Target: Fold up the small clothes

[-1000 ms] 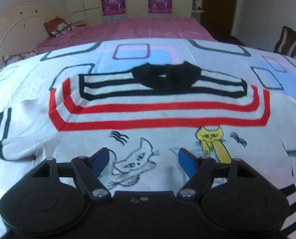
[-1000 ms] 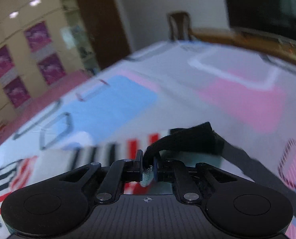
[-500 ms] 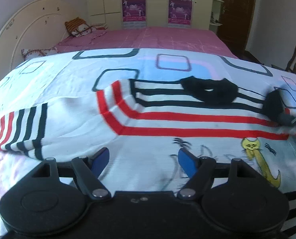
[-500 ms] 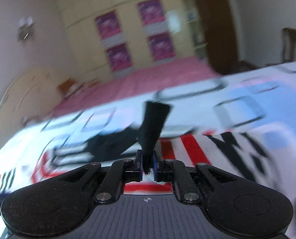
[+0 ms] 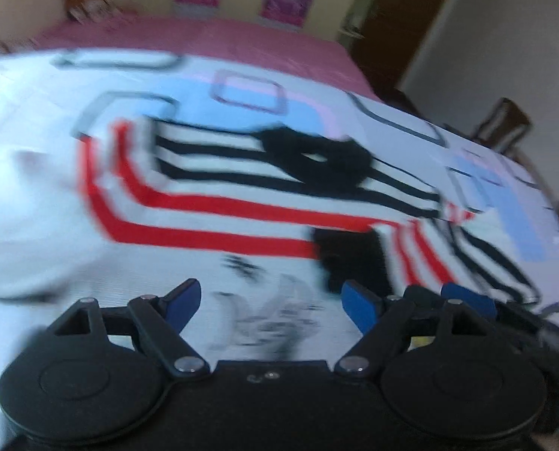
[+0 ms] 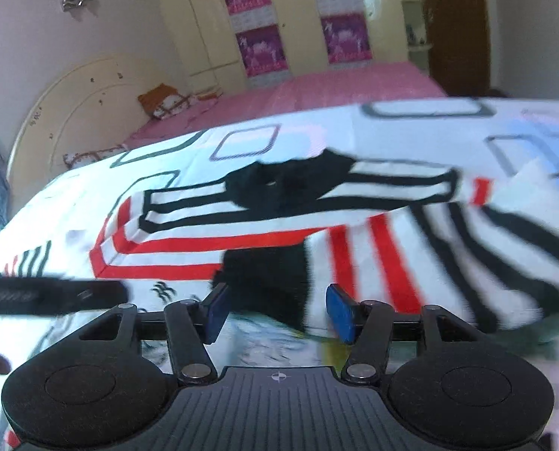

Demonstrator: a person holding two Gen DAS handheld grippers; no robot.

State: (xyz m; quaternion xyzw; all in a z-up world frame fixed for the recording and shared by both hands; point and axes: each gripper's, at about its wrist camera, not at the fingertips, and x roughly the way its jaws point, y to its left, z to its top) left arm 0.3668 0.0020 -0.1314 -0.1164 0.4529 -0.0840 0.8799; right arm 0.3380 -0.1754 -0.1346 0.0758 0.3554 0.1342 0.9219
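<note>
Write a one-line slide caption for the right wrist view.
Right gripper opening over the black cuff of a striped sweater's sleeve, folded across its front on the bed.

Even, soft daylight is seen throughout; no hard shadows or glare are noted. Heavy motion blur is recorded in the left wrist view, lighter smearing at the right wrist view's right side. Fisheye bending and dark corner vignetting are observed.

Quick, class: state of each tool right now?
Left tool: open and widening, empty over the shirt.
Right tool: opening, the black cuff lies between its pads, no longer pinched.
</note>
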